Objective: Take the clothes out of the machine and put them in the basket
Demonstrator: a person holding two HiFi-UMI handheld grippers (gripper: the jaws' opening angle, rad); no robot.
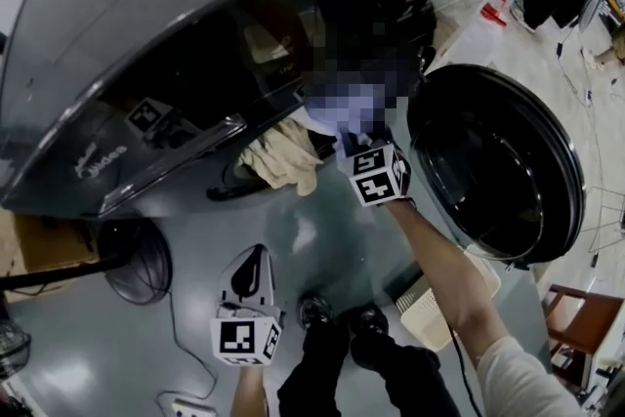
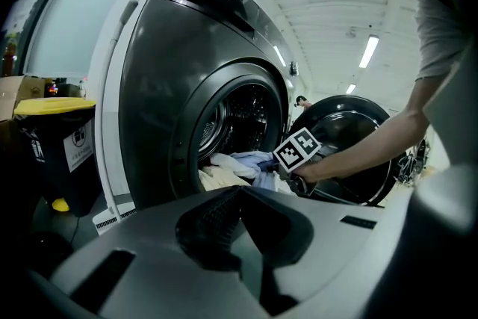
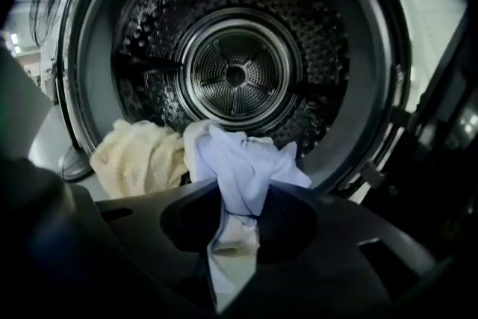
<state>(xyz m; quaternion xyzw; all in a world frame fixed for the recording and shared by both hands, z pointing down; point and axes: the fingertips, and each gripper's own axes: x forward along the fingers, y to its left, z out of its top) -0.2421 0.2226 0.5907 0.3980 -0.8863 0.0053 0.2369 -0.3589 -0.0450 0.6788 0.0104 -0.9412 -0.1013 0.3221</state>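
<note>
Pale blue garment (image 3: pixel 240 164) at the mouth of the washing machine drum (image 3: pixel 235 75), with one fold drawn out over the front rim. Pinched there between the nearly closed fingers of the right gripper (image 3: pixel 233 224), pads pressing on the cloth. Cream towel (image 3: pixel 142 157) just beside it on the left, touching it and slumped over the lower lip of the opening. Rest of the drum behind both bare, perforated metal.

Round machine door (image 1: pixel 493 161) swung wide open on the right, dark glass facing outward. Pale slatted basket (image 1: pixel 427 315) on the floor below that door, well apart from the clothes and partly hidden by the person's right arm.

Left gripper (image 1: pixel 252 259) low in front of the machine, clear of the opening. Fingers together, nothing between them. Dark shoes (image 1: pixel 337 312) on the grey floor just beside it. Black bin with a yellow lid (image 2: pixel 56 149) off to the machine's left.
</note>
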